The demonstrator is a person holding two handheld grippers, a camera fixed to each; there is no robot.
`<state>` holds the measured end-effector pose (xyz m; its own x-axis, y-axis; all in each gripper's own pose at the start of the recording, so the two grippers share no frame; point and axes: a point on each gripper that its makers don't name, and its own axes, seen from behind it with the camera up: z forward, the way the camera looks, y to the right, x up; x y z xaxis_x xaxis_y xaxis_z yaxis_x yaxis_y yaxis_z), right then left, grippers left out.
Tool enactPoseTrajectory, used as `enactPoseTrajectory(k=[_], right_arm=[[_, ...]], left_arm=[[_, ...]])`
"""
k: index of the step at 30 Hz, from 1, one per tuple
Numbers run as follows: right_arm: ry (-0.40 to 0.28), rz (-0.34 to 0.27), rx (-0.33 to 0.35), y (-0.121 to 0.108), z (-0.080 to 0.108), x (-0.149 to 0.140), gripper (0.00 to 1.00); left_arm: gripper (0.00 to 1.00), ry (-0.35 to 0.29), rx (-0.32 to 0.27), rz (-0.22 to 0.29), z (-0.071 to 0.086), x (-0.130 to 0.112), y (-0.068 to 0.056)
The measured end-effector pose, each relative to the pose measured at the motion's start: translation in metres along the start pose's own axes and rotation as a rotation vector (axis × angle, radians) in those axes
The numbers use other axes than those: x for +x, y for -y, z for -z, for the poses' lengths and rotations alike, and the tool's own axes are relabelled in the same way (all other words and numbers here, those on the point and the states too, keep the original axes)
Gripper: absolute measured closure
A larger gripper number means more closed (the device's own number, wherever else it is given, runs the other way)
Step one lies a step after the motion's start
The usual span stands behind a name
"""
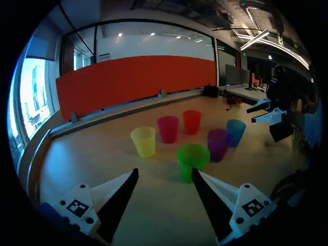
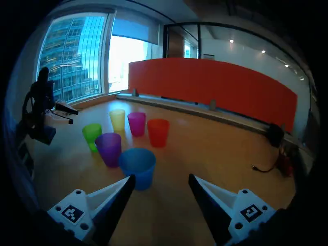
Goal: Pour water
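On a pale wooden surface, six coloured plastic cups cluster, bare wood around; left gripper and right gripper gape empty.

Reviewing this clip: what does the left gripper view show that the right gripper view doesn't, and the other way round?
Left gripper view: the right gripper held farther off at its right, and ceiling light strips overhead.
Right gripper view: the left gripper farther off at its left, tall windows onto towers, and a black cable lying at the right.
Shared: six cups on the wooden surface, the green cup nearest the left gripper, the blue cup nearest the right, and the orange partition. Both grippers are open and hold nothing.
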<state>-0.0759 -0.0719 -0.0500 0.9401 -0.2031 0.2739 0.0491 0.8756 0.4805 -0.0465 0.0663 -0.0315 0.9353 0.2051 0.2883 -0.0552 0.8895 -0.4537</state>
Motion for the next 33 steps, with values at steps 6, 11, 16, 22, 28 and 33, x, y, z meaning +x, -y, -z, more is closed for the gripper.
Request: enactPoseTrajectory(k=[6,11,16,22,28,33], right_arm=[[-0.083,-0.018,-0.091,-0.015,0.005,0.028,0.00],[-0.155,-0.040,-0.174,-0.029,0.010,0.052,0.00],[-0.217,-0.069,-0.243,-0.041,0.014,0.066,0.00],[-0.296,-0.092,-0.340,-0.055,0.023,0.079,0.00],[-0.378,-0.114,-0.464,-0.074,0.036,0.090,0.00],[-0.439,-0.126,-0.537,-0.082,0.046,0.100,0.00]], left_arm=[[0.04,-0.097,0.111,0.023,0.018,0.017,0.022],[0.04,-0.183,0.180,0.052,0.032,0.035,0.033],[0.04,-0.244,0.240,0.051,0.044,0.049,0.039],[0.04,-0.303,0.294,0.047,0.056,0.061,0.039],[0.04,-0.336,0.331,0.066,0.062,0.065,0.039],[0.04,-0.369,0.366,0.099,0.067,0.069,0.044]])
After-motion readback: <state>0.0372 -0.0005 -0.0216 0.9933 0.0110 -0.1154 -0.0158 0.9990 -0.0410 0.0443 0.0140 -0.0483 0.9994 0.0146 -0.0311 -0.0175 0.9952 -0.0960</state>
